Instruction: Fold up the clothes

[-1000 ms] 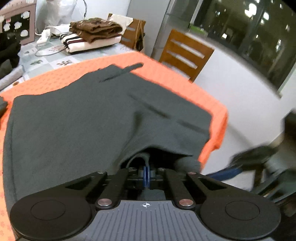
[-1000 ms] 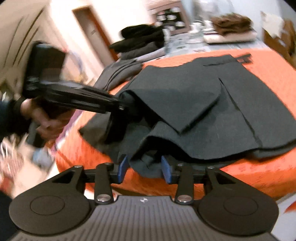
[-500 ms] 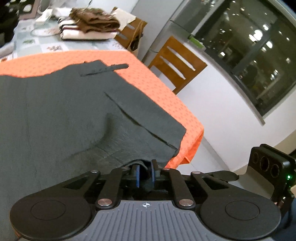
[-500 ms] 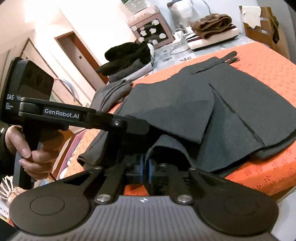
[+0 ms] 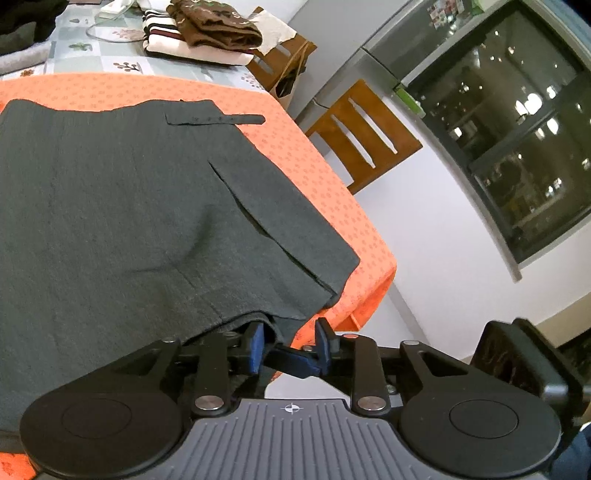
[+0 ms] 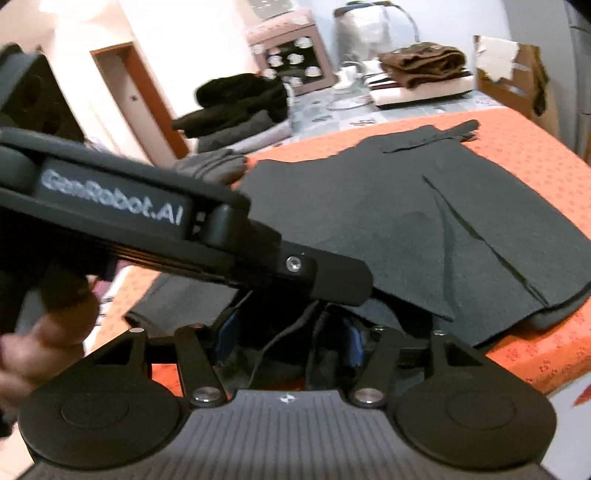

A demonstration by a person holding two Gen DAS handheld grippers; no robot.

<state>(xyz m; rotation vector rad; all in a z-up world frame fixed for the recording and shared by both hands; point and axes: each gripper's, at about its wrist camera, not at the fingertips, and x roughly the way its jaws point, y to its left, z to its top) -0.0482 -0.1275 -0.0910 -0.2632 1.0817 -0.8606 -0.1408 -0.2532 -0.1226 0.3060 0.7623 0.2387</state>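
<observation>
A dark grey garment (image 5: 140, 221) lies folded over on the orange tablecloth (image 5: 325, 173), its strap pointing to the far right. In the right wrist view the same garment (image 6: 424, 221) fills the table. My left gripper (image 5: 290, 345) is open at the garment's near hem; cloth hangs just beside its left pad. My right gripper (image 6: 288, 341) is open at the near edge too, with dark fabric lying between its blue pads (image 6: 225, 336). The left gripper's body (image 6: 155, 229) crosses in front of the right one.
A wooden chair (image 5: 364, 136) stands past the table's right side. Folded brown and striped clothes (image 5: 207, 29) sit at the back, with dark piled clothes (image 6: 236, 103) at the back left. The table corner (image 5: 373, 295) drops off near the left gripper.
Both grippers were shut on the garment's hem half a second ago and have now opened. The folded layer now lies flatter on the table.
</observation>
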